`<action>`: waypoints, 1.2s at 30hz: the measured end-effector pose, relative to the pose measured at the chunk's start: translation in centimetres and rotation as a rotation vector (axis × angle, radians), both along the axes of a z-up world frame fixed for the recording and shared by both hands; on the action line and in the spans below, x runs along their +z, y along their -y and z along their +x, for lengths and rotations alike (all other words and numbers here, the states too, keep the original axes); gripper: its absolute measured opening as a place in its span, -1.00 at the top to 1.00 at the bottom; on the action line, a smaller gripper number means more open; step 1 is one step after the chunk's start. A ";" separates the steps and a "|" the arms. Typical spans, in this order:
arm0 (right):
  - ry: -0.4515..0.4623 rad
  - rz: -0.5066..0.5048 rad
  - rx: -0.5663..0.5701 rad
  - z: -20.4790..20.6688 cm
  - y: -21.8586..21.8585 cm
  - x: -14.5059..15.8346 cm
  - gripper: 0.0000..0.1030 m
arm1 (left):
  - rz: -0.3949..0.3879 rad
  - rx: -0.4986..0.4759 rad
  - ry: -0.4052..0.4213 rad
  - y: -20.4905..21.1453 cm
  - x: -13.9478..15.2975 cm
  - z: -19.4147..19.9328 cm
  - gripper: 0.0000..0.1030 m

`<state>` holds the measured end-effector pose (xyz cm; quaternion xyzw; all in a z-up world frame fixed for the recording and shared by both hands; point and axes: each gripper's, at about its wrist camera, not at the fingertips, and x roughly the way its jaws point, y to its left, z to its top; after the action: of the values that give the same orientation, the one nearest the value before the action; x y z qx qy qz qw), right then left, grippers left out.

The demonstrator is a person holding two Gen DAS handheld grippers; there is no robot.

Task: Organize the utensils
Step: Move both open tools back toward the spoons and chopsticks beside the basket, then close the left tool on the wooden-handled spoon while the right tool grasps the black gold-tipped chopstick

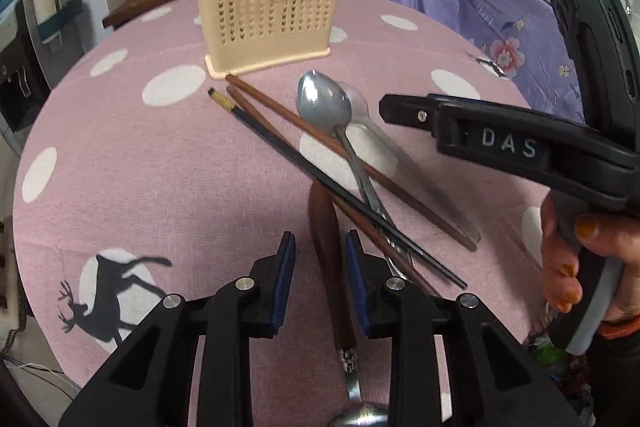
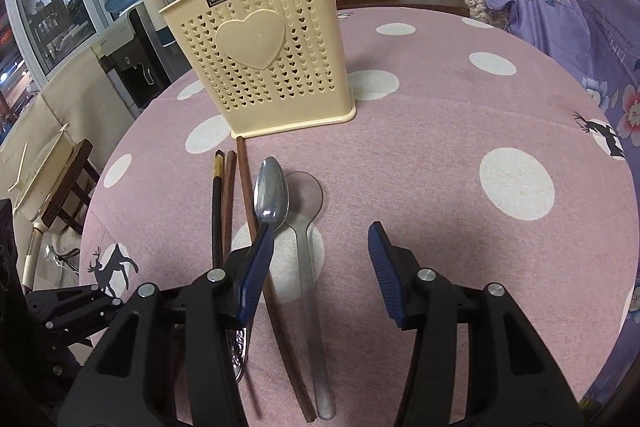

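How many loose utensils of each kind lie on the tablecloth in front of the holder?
Brown chopsticks: 2
Black chopstick: 1
Metal spoon: 1
Clear plastic spoon: 1
Wooden-handled spoon: 1
Total: 6

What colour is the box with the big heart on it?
The utensil holder is cream-yellow, dotted with little heart-shaped holes; the right wrist view shows it best.
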<state>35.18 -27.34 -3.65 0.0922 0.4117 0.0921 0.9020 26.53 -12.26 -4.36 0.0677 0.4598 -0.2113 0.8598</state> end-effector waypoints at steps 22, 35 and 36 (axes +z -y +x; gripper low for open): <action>0.065 -0.184 0.381 3.5 -11.1 1.3 0.25 | -0.036 0.290 -0.034 -9.2 0.3 7.3 0.68; -0.051 -0.243 0.390 8.7 -13.7 -0.4 0.60 | -0.045 0.276 -0.035 -9.5 0.3 7.4 0.68; -0.052 -0.240 0.385 8.8 -13.6 -0.5 0.60 | -0.047 0.276 -0.035 -9.5 0.3 7.4 0.68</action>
<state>44.02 -13.71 -4.13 -0.0937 0.4526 0.2104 0.8615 33.94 -2.76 -4.04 -0.0202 0.4746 -0.1029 0.8739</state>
